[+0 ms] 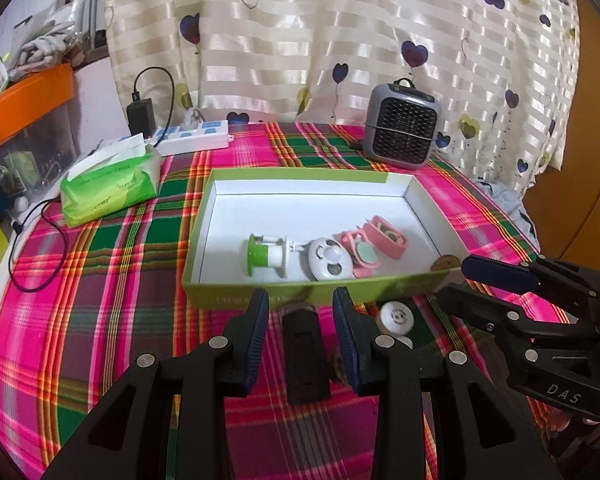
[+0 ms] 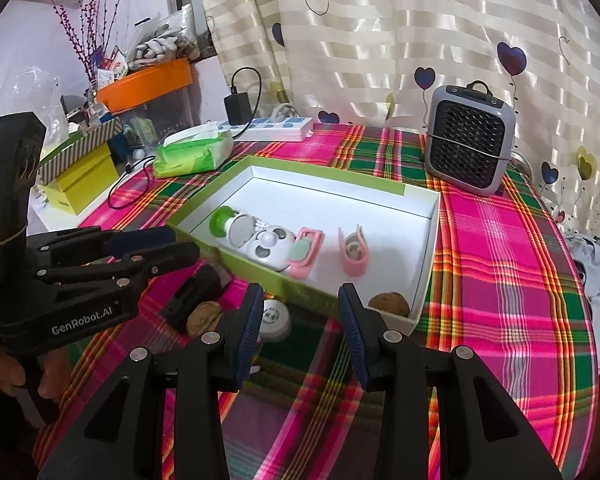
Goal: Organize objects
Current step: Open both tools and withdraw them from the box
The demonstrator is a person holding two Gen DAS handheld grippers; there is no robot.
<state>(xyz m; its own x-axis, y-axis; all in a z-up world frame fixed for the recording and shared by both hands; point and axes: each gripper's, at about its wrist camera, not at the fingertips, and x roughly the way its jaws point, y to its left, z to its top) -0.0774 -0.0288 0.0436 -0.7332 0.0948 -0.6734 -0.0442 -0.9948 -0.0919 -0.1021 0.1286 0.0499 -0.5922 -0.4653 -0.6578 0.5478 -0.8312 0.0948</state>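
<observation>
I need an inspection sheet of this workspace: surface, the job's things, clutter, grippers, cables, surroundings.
Surface: plaid tablecloth.
Job's things: green box holds a spool, white round case, two pink clips and a walnut; outside it lie a black case, white disc and a second walnut.
Clutter: tissue pack, small heater.
Grippers: left gripper and right gripper open, empty.
Cables: power strip, black charger cord.
Surroundings: heart-print curtain, orange bin.
</observation>
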